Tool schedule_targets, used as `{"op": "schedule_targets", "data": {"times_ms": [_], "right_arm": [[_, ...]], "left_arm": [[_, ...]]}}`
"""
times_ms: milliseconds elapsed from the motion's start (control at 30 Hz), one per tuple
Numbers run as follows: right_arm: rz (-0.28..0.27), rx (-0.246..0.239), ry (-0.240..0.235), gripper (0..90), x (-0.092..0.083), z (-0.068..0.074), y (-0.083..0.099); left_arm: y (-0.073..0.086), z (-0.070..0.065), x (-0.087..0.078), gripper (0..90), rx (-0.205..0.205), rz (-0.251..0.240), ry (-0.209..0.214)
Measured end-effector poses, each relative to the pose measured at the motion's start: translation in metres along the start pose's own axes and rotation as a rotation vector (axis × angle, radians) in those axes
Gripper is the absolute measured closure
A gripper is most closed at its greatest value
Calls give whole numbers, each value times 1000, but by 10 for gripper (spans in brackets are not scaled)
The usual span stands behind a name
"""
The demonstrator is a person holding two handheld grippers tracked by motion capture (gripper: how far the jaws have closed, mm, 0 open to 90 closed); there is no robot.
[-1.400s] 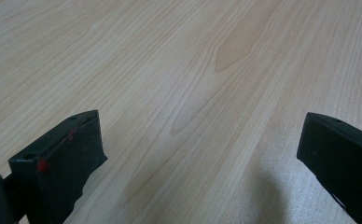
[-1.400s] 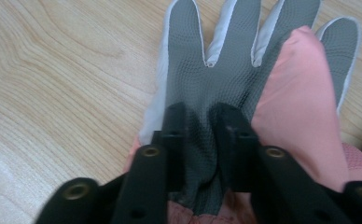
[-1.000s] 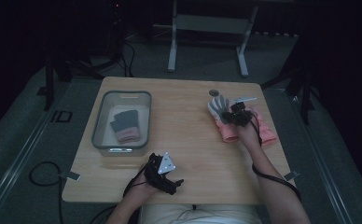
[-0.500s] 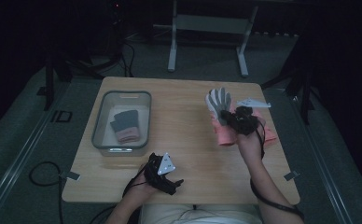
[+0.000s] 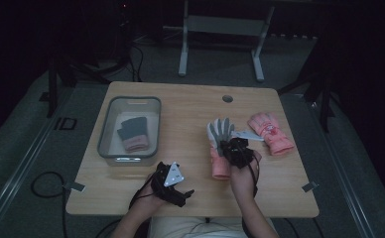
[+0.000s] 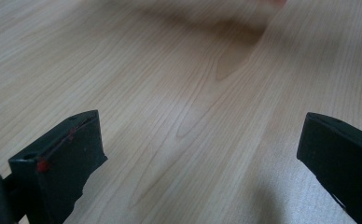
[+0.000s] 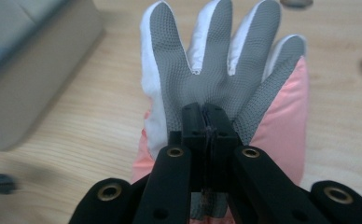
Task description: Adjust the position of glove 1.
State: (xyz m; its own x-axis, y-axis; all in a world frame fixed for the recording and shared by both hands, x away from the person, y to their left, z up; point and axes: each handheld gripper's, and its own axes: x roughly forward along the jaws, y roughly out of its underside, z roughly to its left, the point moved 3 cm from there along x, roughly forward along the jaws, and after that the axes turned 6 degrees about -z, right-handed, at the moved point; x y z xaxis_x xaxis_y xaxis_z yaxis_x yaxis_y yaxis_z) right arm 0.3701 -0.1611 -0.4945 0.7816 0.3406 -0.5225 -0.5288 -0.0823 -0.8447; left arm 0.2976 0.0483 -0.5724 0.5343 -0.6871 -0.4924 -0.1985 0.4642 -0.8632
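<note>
Now the glove (image 5: 219,144), pink with a grey palm, hangs pinched in the right gripper (image 5: 236,150), which has carried it leftward across the table (image 5: 190,106), away from the second glove (image 5: 270,133) lying near the right edge. That suggests it is bound for the bin (image 5: 129,103) on the left, where dark and pink cloth already lies. Meanwhile the left gripper (image 5: 173,184) rests near the front edge, jaws spread, empty.

A clear bin (image 5: 129,101) holds folded dark-and-pink cloth (image 5: 133,134).
</note>
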Motion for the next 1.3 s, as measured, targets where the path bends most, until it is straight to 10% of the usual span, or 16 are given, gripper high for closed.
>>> {"op": "schedule_targets", "data": {"times_ms": [400,667,933,1300], "right_arm": [[123,72,4,874,65,10,25],[132,37,-7,842,75,12,29],[54,-43,-76,667,42,5,7],[-55,-209,-100,623,-4,-73,-23]], "left_arm": [[3,0,2,1,-1,6,21],[3,0,4,1,-2,10,22],[5,0,2,1,-14,2,28],[6,1,3,1,-9,13,30]]}}
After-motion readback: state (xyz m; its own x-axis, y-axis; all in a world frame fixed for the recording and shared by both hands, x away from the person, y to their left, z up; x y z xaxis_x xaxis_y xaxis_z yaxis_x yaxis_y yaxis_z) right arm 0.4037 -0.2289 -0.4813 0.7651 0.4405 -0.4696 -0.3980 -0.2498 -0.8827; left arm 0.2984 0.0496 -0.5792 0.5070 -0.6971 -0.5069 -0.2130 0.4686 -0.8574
